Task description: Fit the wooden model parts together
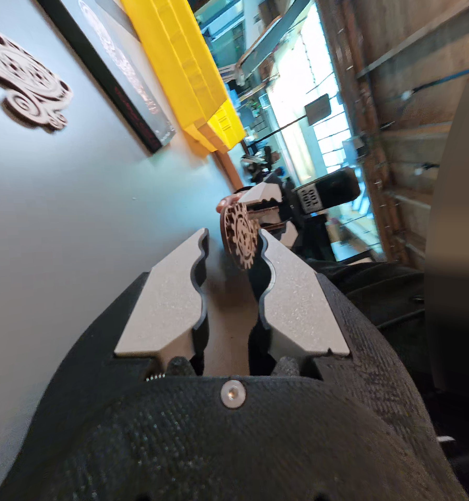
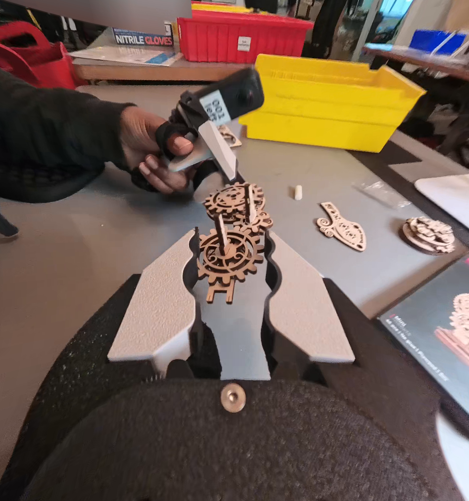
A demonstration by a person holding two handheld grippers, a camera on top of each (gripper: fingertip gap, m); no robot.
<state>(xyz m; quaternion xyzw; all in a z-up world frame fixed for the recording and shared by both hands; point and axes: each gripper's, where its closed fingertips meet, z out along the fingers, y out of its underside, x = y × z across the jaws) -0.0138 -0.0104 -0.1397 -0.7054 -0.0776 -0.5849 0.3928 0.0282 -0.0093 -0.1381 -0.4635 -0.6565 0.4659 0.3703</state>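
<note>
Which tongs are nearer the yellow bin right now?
Left. The left tongs are raised over the table just before the yellow bin, empty; the right tongs sit farther back, gripping the gear assembly.

2 tongs (image 2: 229,237), 3 gears (image 2: 229,256), 1 yellow bin (image 2: 336,108).

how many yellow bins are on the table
1 for certain: the yellow bin sits at the table's far edge, behind the left gripper. Its stepped sides suggest nested bins, so more may be hidden inside it.

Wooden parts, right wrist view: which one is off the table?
The gear assembly, held between the right gripper's fingers. The scroll-cut flat piece and round stack lie on the table.
</note>
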